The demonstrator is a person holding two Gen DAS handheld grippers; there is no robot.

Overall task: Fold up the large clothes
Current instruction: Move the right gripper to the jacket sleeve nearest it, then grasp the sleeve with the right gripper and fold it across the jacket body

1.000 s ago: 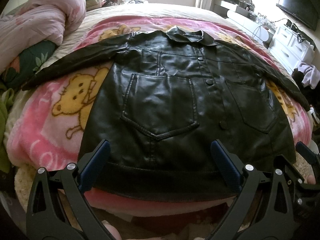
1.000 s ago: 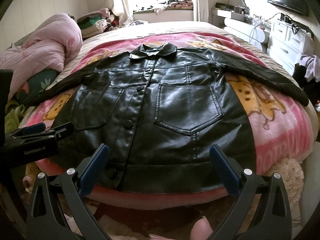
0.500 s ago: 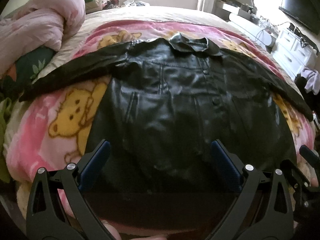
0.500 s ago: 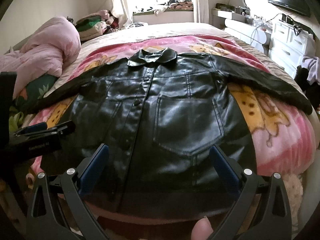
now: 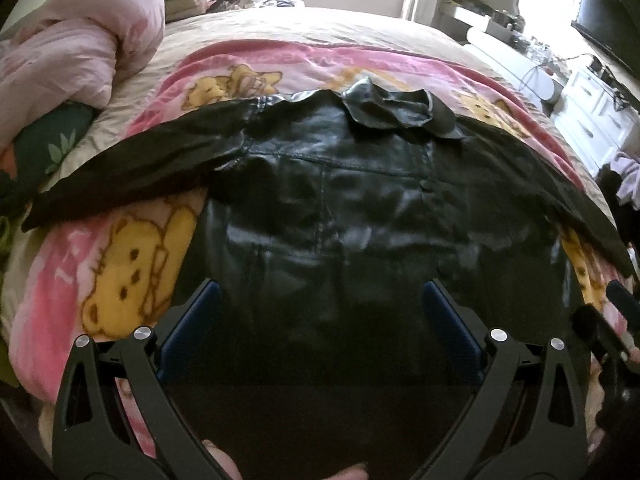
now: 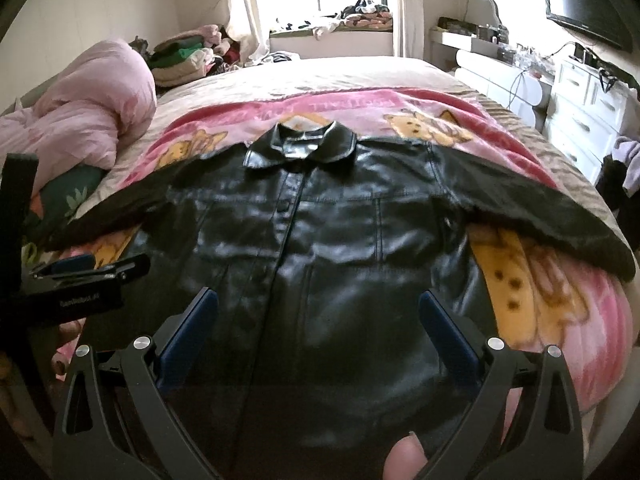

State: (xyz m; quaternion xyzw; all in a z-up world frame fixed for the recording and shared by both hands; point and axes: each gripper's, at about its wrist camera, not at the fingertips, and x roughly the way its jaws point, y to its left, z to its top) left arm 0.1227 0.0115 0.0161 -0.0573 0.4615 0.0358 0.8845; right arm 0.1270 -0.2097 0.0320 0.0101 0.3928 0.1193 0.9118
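Note:
A black leather jacket (image 5: 360, 208) lies face up on a pink bear-print blanket (image 5: 120, 264) on the bed, collar away from me, both sleeves spread out sideways. It also shows in the right wrist view (image 6: 332, 248). My left gripper (image 5: 320, 300) is open, jaws wide apart over the jacket's lower left part. My right gripper (image 6: 318, 312) is open over the lower right part near the button placket. The hem lies in shadow beneath both grippers. The left gripper also shows in the right wrist view (image 6: 80, 280) at the left edge.
A rolled pink quilt (image 6: 80, 112) lies at the bed's left side. Folded clothes (image 6: 184, 56) are stacked by the window. White drawers (image 6: 592, 112) and a TV (image 6: 584, 0) stand at the right. A dark garment pile (image 5: 616, 184) sits beside the bed.
Both grippers have moved forward and down over the jacket's lower part. The hem and pockets have slid under the jaws and the jacket fills more of both views.

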